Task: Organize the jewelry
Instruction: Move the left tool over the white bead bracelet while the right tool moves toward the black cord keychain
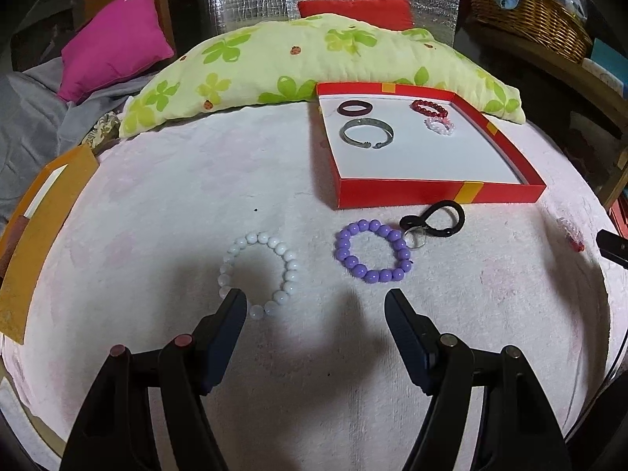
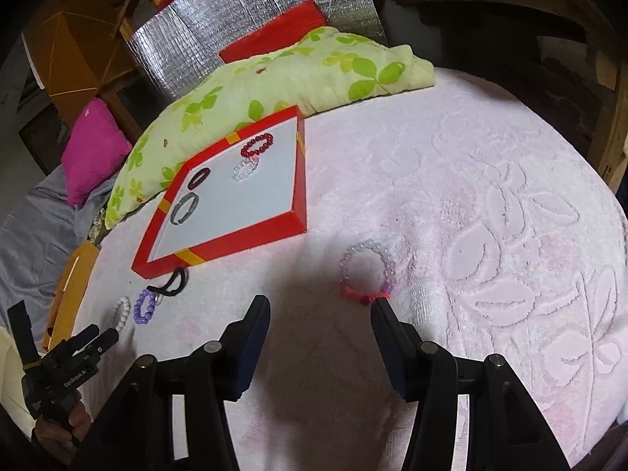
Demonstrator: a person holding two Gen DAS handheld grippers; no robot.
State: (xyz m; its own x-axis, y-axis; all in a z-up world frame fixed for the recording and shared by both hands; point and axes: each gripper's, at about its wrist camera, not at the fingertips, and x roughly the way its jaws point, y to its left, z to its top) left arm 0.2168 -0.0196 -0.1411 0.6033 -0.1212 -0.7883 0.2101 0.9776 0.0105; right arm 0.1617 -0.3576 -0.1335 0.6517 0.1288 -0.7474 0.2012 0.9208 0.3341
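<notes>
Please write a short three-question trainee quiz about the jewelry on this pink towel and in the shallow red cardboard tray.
1. True or false: the shallow red cardboard tray already holds four pieces of jewelry.
2. Which piece lies nearest the left gripper? A) purple plastic bead bracelet B) white round-bead bracelet C) black looped hair tie
3. Fill in: the clear bead bracelet with a red section lies just ahead of the ____ gripper.

Key: 1 true; 2 B; 3 right.
</notes>
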